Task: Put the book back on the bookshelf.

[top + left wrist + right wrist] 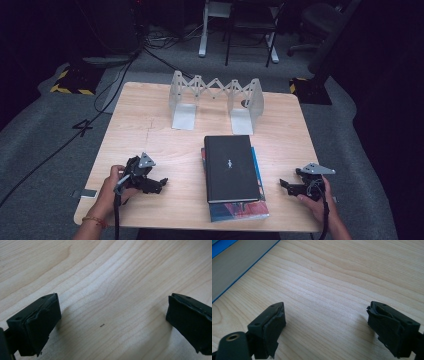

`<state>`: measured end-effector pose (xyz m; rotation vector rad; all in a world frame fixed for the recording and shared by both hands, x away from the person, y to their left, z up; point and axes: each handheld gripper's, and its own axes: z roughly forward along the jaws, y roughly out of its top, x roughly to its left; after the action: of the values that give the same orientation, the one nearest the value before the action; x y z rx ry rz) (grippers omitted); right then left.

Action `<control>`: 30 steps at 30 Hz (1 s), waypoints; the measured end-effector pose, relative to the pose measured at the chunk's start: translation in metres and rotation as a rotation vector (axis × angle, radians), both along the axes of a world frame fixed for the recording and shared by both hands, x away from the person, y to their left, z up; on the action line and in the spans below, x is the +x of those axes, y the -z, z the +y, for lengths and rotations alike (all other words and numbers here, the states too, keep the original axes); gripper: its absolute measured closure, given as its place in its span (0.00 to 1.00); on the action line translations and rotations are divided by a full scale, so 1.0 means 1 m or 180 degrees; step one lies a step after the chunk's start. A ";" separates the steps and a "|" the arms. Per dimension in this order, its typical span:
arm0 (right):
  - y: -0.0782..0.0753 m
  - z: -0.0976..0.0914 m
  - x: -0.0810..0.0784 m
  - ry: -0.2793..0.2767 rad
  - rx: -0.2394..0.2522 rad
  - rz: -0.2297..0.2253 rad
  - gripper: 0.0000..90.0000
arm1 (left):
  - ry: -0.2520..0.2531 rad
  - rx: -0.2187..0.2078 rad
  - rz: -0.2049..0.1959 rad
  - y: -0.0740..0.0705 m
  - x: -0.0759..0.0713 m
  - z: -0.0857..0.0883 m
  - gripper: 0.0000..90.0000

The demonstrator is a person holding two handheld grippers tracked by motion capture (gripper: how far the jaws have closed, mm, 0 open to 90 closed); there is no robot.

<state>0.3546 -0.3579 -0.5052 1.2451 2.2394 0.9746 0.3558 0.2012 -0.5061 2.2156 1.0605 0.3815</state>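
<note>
Two grippers rest low on a pale wooden surface (165,137), a stack of books between them.

Left gripper (159,184) sits at lower left of the high view, right gripper (284,184) at lower right; each has its jaws spread wide with nothing between them, bare wood showing in the gap in both gripper views; a black book (231,167) lies at lower centre atop a colourful book (240,210); a grey folding rack (216,100) stands at upper centre.
</note>
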 end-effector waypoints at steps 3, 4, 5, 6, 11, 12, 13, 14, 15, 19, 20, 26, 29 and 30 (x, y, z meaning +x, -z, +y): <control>0.000 0.000 0.000 -0.0006 0.0004 -0.0003 0.16 | -0.0060 -0.0013 0.0002 0.000 0.000 0.000 0.00; 0.000 0.000 0.000 -0.0006 0.0004 -0.0002 0.16 | -0.0078 -0.0010 0.0004 0.000 -0.001 0.000 0.00; 0.000 0.000 0.000 -0.0005 0.0005 -0.0001 0.16 | -0.0081 -0.0005 0.0002 0.000 -0.001 0.000 0.00; 0.000 0.000 0.000 -0.0005 0.0004 -0.0002 0.16 | -0.0098 -0.0014 0.0007 0.000 -0.001 0.001 0.00; 0.000 0.000 0.000 -0.0006 0.0004 -0.0002 0.16 | -0.0144 -0.0011 -0.0009 0.000 -0.003 0.001 0.00; 0.000 0.000 0.000 -0.0006 0.0005 -0.0001 0.16 | -0.0143 -0.0004 -0.0017 0.000 -0.003 0.001 0.00; 0.000 0.000 0.000 -0.0006 0.0005 -0.0001 0.16 | -0.0143 -0.0004 -0.0017 0.000 -0.003 0.001 0.00; 0.000 0.000 0.000 -0.0006 0.0005 -0.0001 0.16 | -0.0140 -0.0001 -0.0017 0.000 -0.003 0.001 0.00; 0.000 0.000 0.000 -0.0008 0.0005 -0.0001 0.16 | -0.0141 -0.0007 -0.0009 0.000 -0.003 0.001 0.00; 0.000 -0.001 0.000 -0.0056 -0.0009 -0.0011 0.17 | -0.0138 -0.0012 -0.0013 0.000 -0.004 0.001 0.01; -0.001 -0.002 0.000 -0.0074 -0.0016 -0.0009 0.17 | -0.0140 -0.0008 -0.0024 0.000 -0.004 0.001 0.01; -0.006 -0.002 -0.003 -0.0217 -0.0054 0.0009 0.20 | -0.0139 -0.0018 -0.0030 0.000 -0.009 -0.001 0.03; -0.018 -0.001 -0.008 -0.0319 0.0066 -0.0049 0.23 | -0.0030 -0.0034 -0.0076 0.000 -0.014 -0.003 0.07; -0.022 -0.001 -0.009 -0.0344 0.0110 -0.0077 0.24 | -0.0026 -0.0044 -0.0072 0.000 -0.015 -0.003 0.09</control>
<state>0.3457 -0.3584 -0.4828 1.1304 2.3007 1.0664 0.3413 0.1979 -0.5056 2.1902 1.0576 0.4007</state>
